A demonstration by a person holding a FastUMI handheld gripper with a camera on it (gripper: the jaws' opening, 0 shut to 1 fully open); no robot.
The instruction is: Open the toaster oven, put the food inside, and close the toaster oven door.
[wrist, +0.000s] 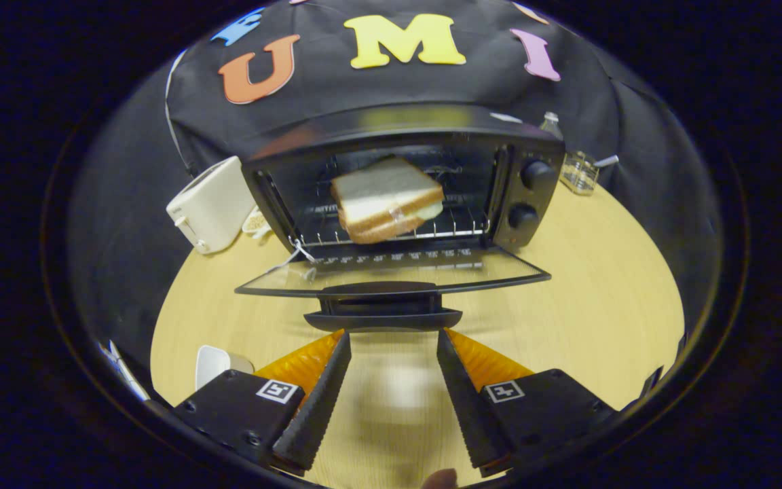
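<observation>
A black toaster oven (527, 197) stands on the round wooden table (588, 299) with its glass door (391, 272) folded down flat toward me. A sandwich of white bread (385, 198) lies tilted on the wire rack (459, 227) inside. The door's black handle (383, 309) sits just ahead of my fingertips. My gripper (393, 336) is open, with nothing between its fingers, and bare tabletop shows in the gap.
A white pop-up toaster (209, 204) stands left of the oven. A glass jar (578, 172) and a small bottle (550, 123) are at the back right. A white object (213, 363) lies on the table by my left finger. The table's rim curves close on both sides.
</observation>
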